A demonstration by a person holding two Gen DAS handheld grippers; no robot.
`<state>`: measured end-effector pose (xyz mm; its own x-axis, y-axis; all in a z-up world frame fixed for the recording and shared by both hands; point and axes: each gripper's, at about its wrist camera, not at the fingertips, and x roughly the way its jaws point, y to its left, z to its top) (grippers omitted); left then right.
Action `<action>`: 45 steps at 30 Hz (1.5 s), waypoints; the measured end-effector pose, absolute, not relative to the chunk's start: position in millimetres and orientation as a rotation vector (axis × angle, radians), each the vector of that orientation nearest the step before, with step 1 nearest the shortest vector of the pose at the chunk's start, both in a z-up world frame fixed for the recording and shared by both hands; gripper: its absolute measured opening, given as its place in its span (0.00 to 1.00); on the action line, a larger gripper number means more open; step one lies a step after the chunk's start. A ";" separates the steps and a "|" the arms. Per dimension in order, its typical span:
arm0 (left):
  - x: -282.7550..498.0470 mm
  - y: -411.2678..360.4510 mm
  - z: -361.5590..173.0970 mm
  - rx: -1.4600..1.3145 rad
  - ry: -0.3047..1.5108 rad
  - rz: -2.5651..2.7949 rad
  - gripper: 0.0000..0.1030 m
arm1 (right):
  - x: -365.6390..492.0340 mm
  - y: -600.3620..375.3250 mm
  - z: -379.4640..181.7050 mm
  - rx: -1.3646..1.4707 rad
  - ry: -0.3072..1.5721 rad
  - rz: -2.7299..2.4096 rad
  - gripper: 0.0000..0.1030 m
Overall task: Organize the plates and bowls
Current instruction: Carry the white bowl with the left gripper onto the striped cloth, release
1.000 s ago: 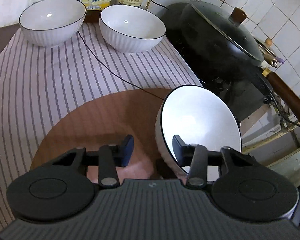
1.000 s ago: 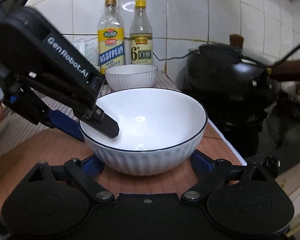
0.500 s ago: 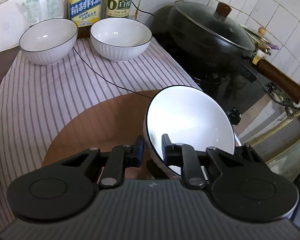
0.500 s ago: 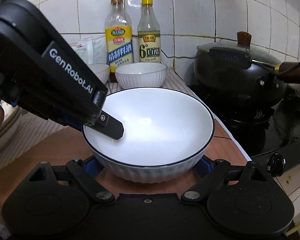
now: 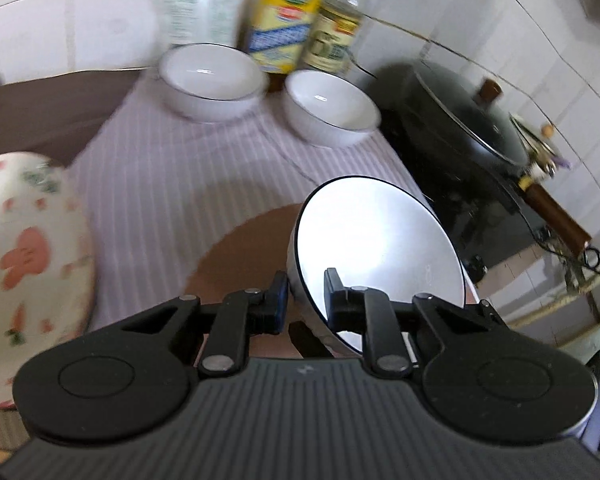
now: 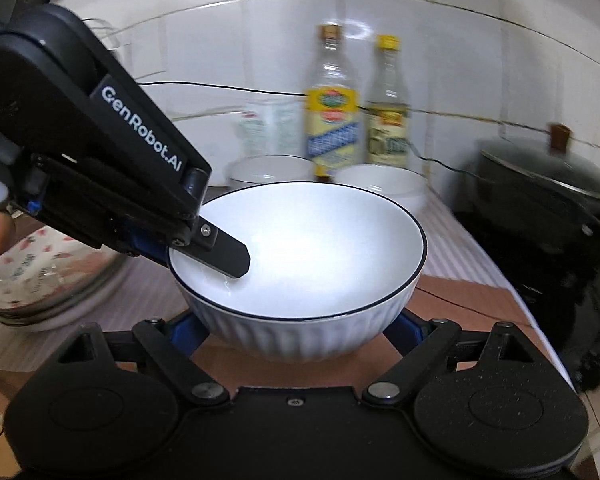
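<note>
A white ribbed bowl with a dark rim (image 5: 374, 248) (image 6: 300, 256) is held above the brown board (image 5: 244, 252). My left gripper (image 5: 305, 300) is shut on its near rim, one finger inside and one outside; it shows from the side in the right wrist view (image 6: 208, 248). My right gripper (image 6: 296, 328) is open, its fingers on either side of the bowl's base, whether touching I cannot tell. Two more white bowls (image 5: 210, 78) (image 5: 330, 108) stand at the back on the striped cloth (image 5: 172, 184). A patterned plate stack (image 5: 24, 256) (image 6: 40, 276) sits at the left.
Two bottles (image 5: 284, 20) (image 5: 336, 36) and a packet (image 5: 196, 8) stand against the tiled wall. A black lidded wok (image 5: 468, 136) (image 6: 548, 188) with a wooden handle (image 5: 556, 216) sits on the stove at the right. A thin black cable (image 6: 228, 87) crosses the wall.
Both grippers and the bowl have risen and shifted left; the patterned plate stack has come into view. The left gripper stays clamped on the rim. The frames are motion-blurred.
</note>
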<state>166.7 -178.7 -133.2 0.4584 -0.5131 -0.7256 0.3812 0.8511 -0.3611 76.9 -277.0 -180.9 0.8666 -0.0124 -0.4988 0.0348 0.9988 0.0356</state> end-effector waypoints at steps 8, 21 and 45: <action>176.6 -135.9 -140.8 -0.179 0.939 -0.468 0.17 | 107.6 -244.4 -183.5 -0.037 0.534 0.095 0.91; 202.5 -140.5 -157.3 -0.111 0.998 -0.426 0.17 | 139.3 -245.0 -201.4 -0.043 0.579 0.153 0.91; 208.2 -138.1 -153.1 -0.068 1.110 -0.392 0.30 | 105.6 -252.0 -191.0 -0.019 0.636 0.077 0.92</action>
<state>208.2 -138.1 -153.1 0.3834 -0.3410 -0.8584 0.2742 0.9295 -0.2468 105.6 -252.0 -191.0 0.8018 0.0656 -0.5939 -0.0775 0.9970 0.0055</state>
